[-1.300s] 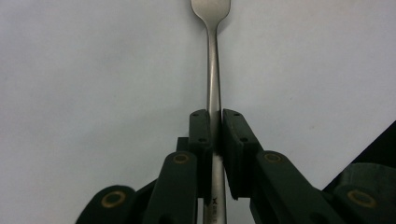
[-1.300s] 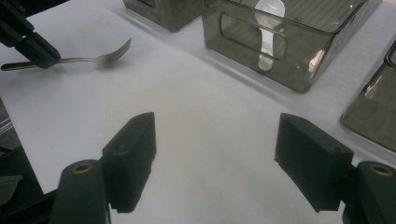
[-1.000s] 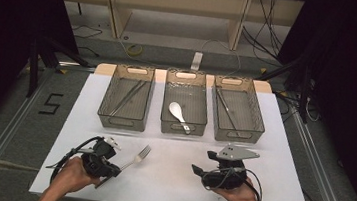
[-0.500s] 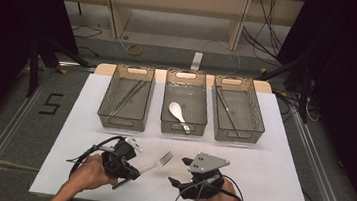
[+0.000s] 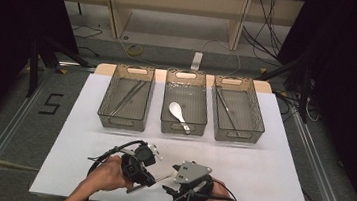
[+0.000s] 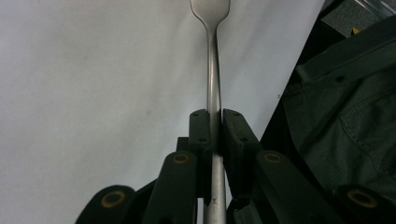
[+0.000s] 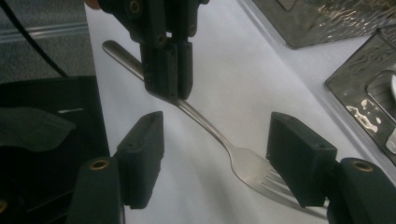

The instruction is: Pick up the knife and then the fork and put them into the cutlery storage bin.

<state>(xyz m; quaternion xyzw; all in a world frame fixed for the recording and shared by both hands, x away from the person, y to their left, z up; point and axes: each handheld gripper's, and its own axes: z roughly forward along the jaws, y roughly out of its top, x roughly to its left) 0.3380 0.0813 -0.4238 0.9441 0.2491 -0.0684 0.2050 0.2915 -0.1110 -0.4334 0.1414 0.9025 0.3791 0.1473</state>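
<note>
In the high view, three bins are seen across the far part of the white mat: the left bin with long thin utensils, the middle bin with a white spoon, and the right bin with more thin utensils. Near the front edge, the left gripper and the right gripper are held close together, and the fork is glimpsed between them, just above the mat.

In the left gripper view, the fork's handle is seen clamped between the two jaws, which are closed tight on it at about mid-handle. The head points away, over the mat.

In the right gripper view, the right gripper is seen wide open, with nothing held. The fork runs slantwise between its jaws, with the neck and the start of the tines lying in the gap. The left gripper is seen above, closed on the handle.

The fork is judged to be light, stiff and of polished metal, so it is likely to be slippery and to pivot in a narrow grip. It is not fragile. A second hold is best taken on the flat neck just behind the tines, across the thin dimension, where the pads can be seated squarely; the curved tines themselves would be a poorer place.
</note>
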